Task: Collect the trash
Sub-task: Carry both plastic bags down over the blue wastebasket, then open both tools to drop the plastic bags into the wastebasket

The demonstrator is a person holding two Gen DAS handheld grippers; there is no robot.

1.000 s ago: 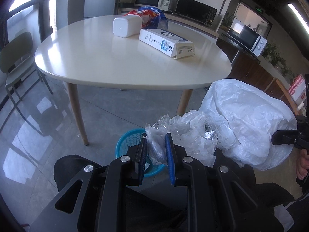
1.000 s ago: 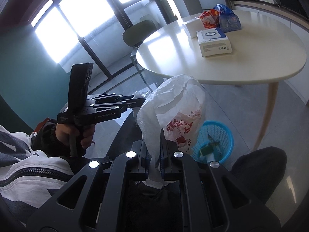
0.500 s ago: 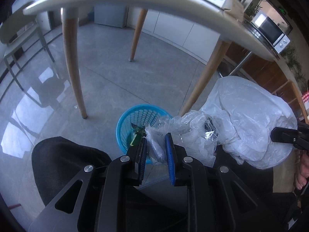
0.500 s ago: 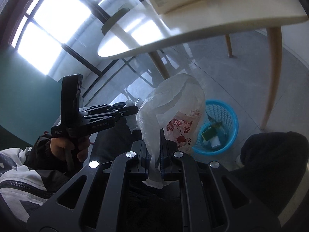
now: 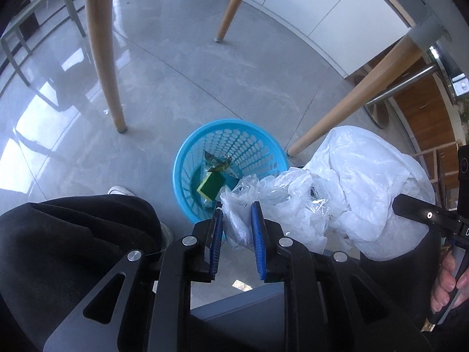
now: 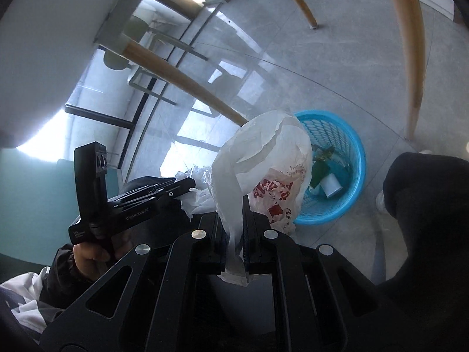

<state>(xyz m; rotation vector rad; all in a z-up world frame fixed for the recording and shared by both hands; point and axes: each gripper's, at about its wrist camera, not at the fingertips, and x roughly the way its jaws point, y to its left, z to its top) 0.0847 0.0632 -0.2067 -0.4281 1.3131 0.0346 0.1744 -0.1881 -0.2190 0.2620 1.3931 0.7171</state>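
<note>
Two claws, both gripping plastic. Left claw [image 5: 236, 228] pinches crumpled clear plastic wrap [image 5: 249, 205]; right claw [image 6: 234, 234] clamped tight on white plastic bag with red print [image 6: 263, 170]. Both loads hang near round blue mesh wastebasket [image 5: 187, 158] on grey floor, beside wooden counter legs. Judgement: centre each load over rim, then release, bulky bag apart from wrap.
</note>
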